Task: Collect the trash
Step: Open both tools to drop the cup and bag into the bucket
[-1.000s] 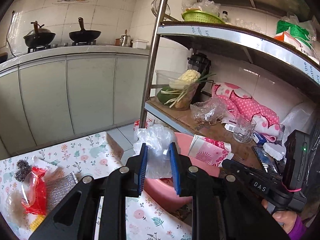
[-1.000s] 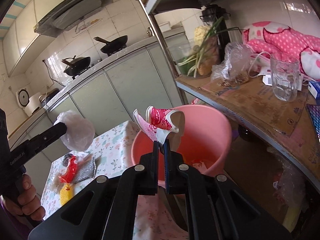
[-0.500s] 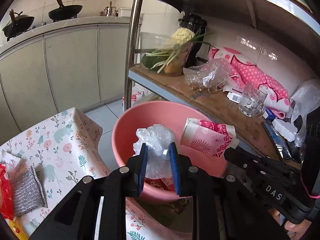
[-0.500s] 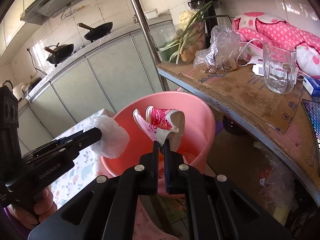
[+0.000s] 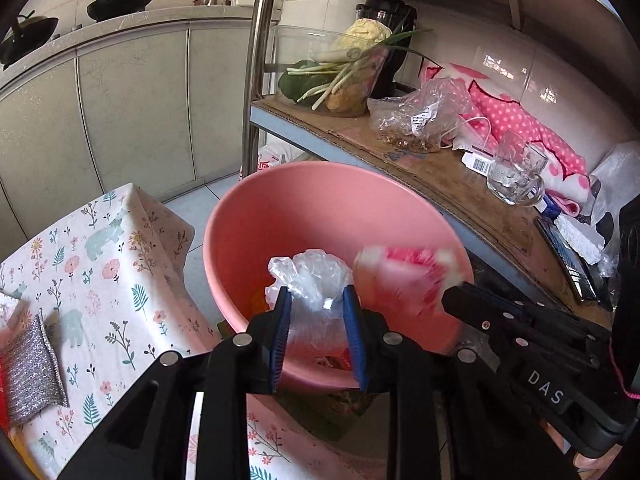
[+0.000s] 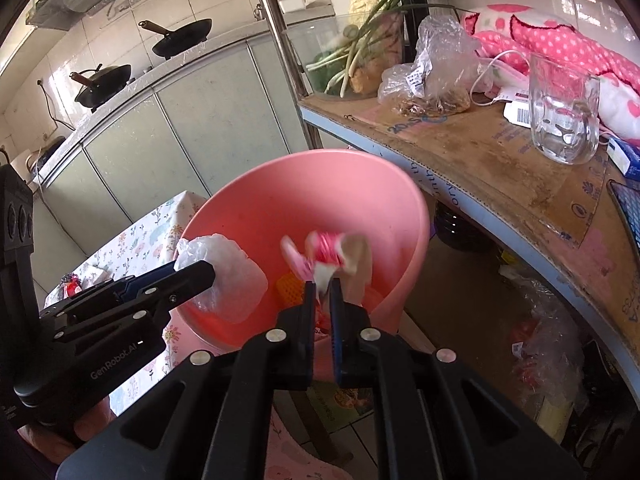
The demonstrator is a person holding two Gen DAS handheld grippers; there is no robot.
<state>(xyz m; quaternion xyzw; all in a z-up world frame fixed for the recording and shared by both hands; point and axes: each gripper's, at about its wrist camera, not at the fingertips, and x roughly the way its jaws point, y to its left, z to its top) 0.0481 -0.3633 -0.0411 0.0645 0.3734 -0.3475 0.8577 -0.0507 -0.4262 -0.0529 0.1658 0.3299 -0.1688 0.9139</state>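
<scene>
A pink plastic bin (image 5: 280,172) (image 6: 320,156) stands between the table and the shelf, with some litter at its bottom. My left gripper (image 5: 316,292) (image 6: 204,272) hangs over the bin's near side. Its jaws are opening, and a crumpled clear plastic bag (image 5: 310,276) (image 6: 224,276) still sits between the blue pads, touching both. My right gripper (image 6: 321,284) (image 5: 452,294) is over the bin too, with its jaws opening and a gap showing between them. A crushed pink-and-white paper cup (image 6: 328,248) (image 5: 400,276) is motion-blurred at its tips, coming loose.
A table with a floral cloth (image 5: 100,264) lies to the left, with a silver scouring pad (image 5: 30,372) on it. To the right, the wooden shelf (image 5: 460,184) holds a glass mug (image 5: 514,176), a clear bag and vegetables. The shelf's metal post (image 5: 256,80) rises behind the bin.
Both grippers came down over the pink bin. The right jaws parted and the cup, sharp before, now blurs as it slips out. The left jaws stand wider around the bag.
</scene>
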